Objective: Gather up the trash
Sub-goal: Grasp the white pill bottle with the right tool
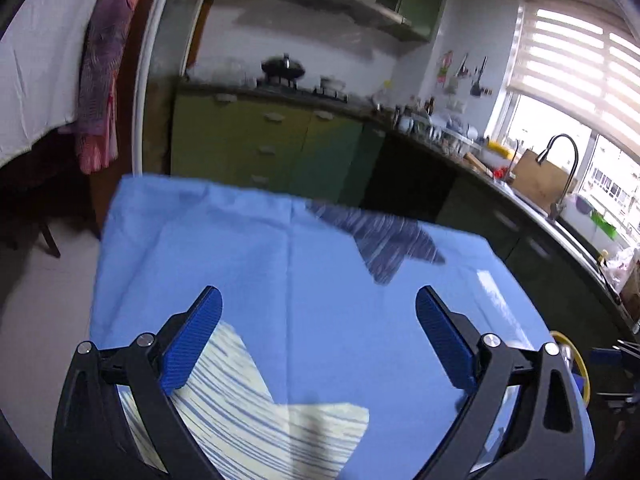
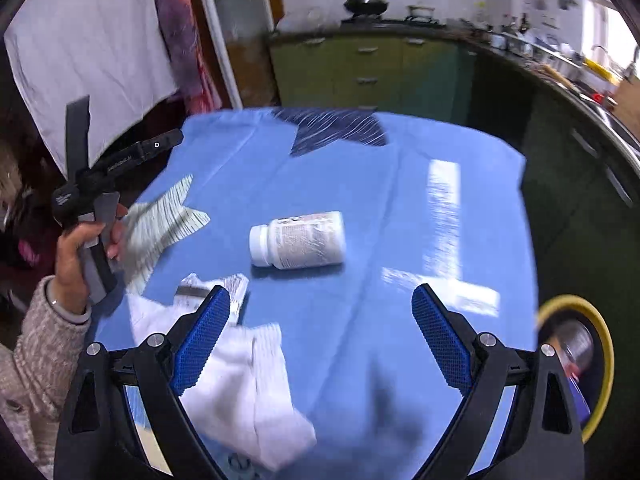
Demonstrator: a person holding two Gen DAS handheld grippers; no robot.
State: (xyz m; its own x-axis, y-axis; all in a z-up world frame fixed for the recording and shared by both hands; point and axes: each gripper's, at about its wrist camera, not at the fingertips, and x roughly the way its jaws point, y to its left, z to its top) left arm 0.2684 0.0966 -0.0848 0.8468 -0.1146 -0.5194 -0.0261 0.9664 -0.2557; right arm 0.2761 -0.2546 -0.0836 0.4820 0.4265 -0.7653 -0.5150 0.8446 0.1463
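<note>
The bottle (image 2: 298,240) lies on its side on the table (image 2: 360,184), long axis nine-to-three, cap at nine. Both grippers, left (image 1: 318,336) and right (image 2: 320,332), gape empty.

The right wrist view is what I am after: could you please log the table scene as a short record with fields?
surface: blue cloth covering the table
bottle: white pill bottle, lying on its side, cap toward the left of the picture
paper: crumpled white paper, near edge, beside the left blue pad
scraps: pale striped scrap at left; dark striped scrap at far edge
bin: yellow-rimmed bin off the right edge
right gripper: jaws open, empty
left gripper: hand-held at left, above the table edge
</note>
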